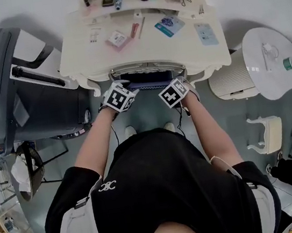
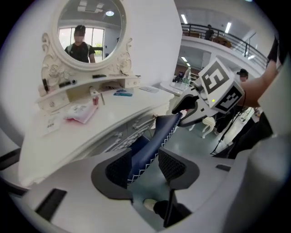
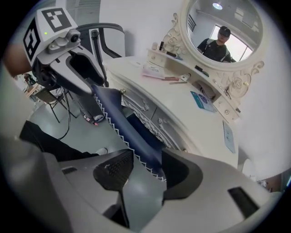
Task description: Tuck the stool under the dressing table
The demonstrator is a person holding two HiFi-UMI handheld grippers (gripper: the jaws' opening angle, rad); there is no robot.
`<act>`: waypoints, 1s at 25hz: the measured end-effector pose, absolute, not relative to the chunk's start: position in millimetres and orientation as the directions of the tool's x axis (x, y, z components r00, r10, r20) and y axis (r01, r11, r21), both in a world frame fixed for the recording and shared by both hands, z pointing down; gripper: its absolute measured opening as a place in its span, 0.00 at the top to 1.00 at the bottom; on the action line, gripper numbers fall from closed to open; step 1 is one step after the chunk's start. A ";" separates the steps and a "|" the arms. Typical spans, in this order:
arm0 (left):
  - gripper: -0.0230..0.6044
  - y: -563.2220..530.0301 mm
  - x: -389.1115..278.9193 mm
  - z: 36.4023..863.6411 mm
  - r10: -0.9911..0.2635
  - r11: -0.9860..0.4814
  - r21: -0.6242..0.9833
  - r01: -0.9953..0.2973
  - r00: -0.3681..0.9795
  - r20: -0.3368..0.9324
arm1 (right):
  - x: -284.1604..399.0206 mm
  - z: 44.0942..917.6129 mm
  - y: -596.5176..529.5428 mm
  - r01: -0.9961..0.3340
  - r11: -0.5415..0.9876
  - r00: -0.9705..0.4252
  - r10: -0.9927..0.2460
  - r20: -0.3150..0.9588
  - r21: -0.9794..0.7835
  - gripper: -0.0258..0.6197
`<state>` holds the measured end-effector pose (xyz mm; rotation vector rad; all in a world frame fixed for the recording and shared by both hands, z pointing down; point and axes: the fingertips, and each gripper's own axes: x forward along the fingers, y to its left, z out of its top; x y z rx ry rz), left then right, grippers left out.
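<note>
The stool (image 1: 148, 79) has a dark blue seat with white zigzag stitching and sits in the knee space of the white dressing table (image 1: 147, 50); only its front edge shows. My left gripper (image 1: 126, 88) holds that edge at the left, and in the left gripper view the blue edge (image 2: 152, 141) fills the gap between the pads of the left gripper (image 2: 144, 166). My right gripper (image 1: 180, 82) grips the same edge at the right. In the right gripper view the blue edge (image 3: 132, 132) runs between the jaws of the right gripper (image 3: 146, 169).
Small cosmetics and cards lie on the dressing table's top, under an oval mirror (image 2: 90, 28). A dark chair (image 1: 20, 91) stands close on the left. A white ribbed unit (image 1: 232, 80), a round white table (image 1: 274, 61) and a small white stool (image 1: 268, 133) stand on the right.
</note>
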<state>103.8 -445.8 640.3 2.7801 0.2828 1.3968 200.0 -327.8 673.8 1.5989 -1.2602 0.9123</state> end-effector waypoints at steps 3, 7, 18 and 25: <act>0.67 -450.5 103.8 622.3 0.071 -0.997 0.029 0.076 0.629 0.774 | 195.1 656.0 -319.7 -0.980 -0.109 0.197 -0.373 0.906 0.169 0.70; 0.86 -470.7 112.6 586.5 -0.051 -0.996 0.019 -0.092 0.699 0.713 | 207.8 607.6 -335.6 -0.962 -0.258 0.218 -0.547 0.808 0.085 0.94; 0.95 -453.2 164.3 473.1 -0.133 -0.977 0.082 -0.195 0.870 0.476 | 255.8 422.0 -366.3 -0.860 -0.498 0.463 -0.853 0.239 -0.110 0.94; 0.95 -442.2 184.6 455.5 -0.115 -0.987 0.051 -0.152 0.894 0.434 | 259.3 423.8 -371.2 -0.865 -0.485 0.444 -0.859 0.256 -0.127 0.94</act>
